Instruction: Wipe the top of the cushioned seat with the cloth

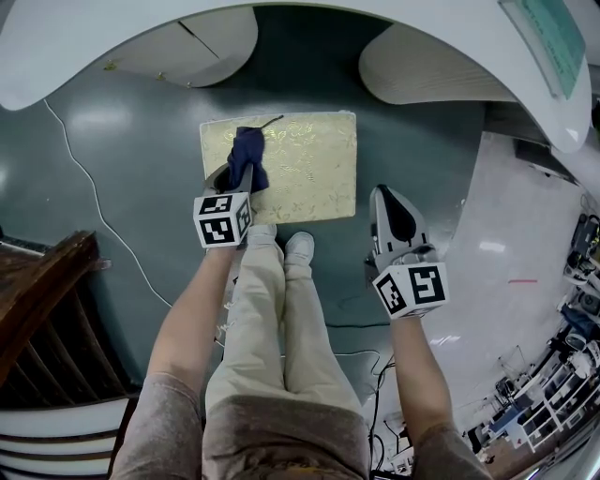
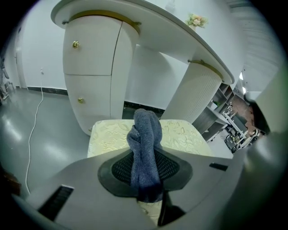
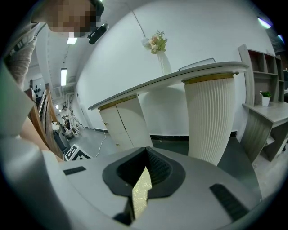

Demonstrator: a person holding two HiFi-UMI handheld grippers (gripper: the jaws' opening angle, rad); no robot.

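The cushioned seat (image 1: 309, 169), pale gold with a leaf pattern, stands on the grey floor just ahead of my shoes. My left gripper (image 1: 244, 173) is shut on a dark blue cloth (image 1: 247, 153), which hangs bunched over the seat's left part. In the left gripper view the cloth (image 2: 145, 143) stands up between the jaws of the left gripper (image 2: 146, 173), with the seat (image 2: 182, 134) beyond. My right gripper (image 1: 390, 204) hovers over the floor to the right of the seat, shut and holding nothing. In the right gripper view only a gold sliver of the seat (image 3: 142, 194) shows through the right gripper (image 3: 145, 170).
A white curved desk (image 1: 309, 11) arches over the seat, with a drawer cabinet (image 2: 92, 76) at left and a ribbed column (image 2: 194, 92) at right. A white cable (image 1: 94, 202) trails on the floor. Dark wooden furniture (image 1: 42, 309) is at left, and shelving (image 3: 265, 112) at right.
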